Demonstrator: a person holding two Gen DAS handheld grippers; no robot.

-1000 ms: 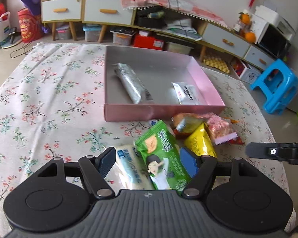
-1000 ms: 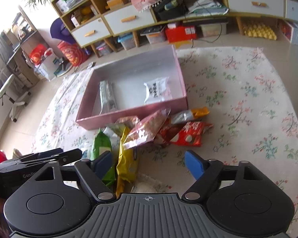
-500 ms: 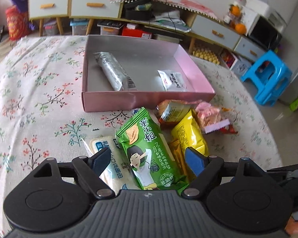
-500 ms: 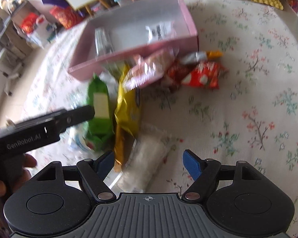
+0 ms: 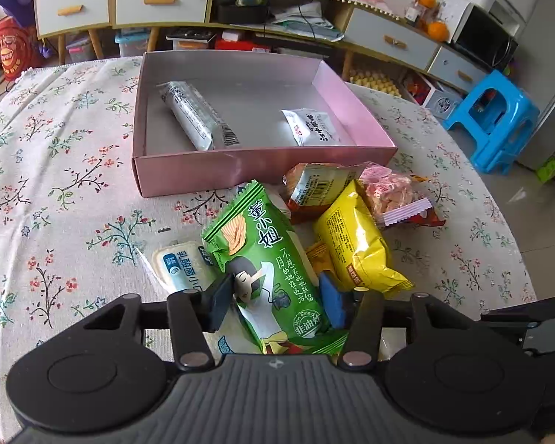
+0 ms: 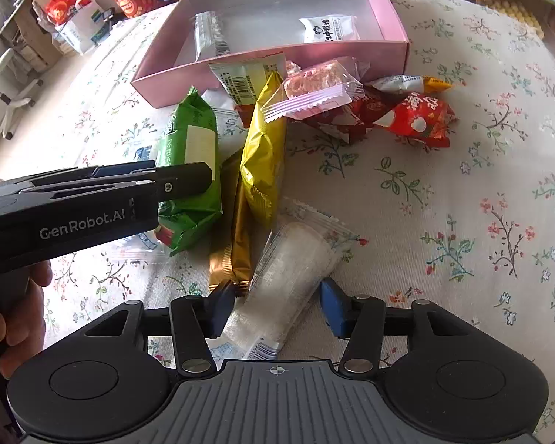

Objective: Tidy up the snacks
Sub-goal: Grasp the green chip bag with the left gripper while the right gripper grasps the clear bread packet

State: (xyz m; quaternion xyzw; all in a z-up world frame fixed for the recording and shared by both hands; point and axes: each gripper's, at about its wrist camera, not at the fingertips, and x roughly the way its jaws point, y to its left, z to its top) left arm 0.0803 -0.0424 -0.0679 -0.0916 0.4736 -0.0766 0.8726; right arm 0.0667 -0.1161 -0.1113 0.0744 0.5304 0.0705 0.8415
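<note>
A pink box (image 5: pixel 188 170) holds a silver bar (image 5: pixel 194 114) and a white packet (image 5: pixel 312 127). Loose snacks lie in front of it. My left gripper (image 5: pixel 277 301) is open, its fingers on either side of the green packet (image 5: pixel 266 259), which lies beside a yellow packet (image 5: pixel 355 248) and over a white-blue packet (image 5: pixel 177 262). My right gripper (image 6: pixel 275 309) is open, its fingers on either side of a clear white packet (image 6: pixel 292 273). The left gripper's body (image 6: pixel 92 199) shows over the green packet (image 6: pixel 190 155) in the right wrist view.
Pink (image 6: pixel 314 90), red (image 6: pixel 418 120) and gold (image 6: pixel 236 236) packets lie on the floral tablecloth (image 6: pixel 462 203). A blue stool (image 5: pixel 495 118) and low shelves (image 5: pixel 240 3) stand beyond the table.
Both grippers moved down and forward over the snack pile. The left gripper's fingers closed in around the green packet; the right came down around the clear white packet.
</note>
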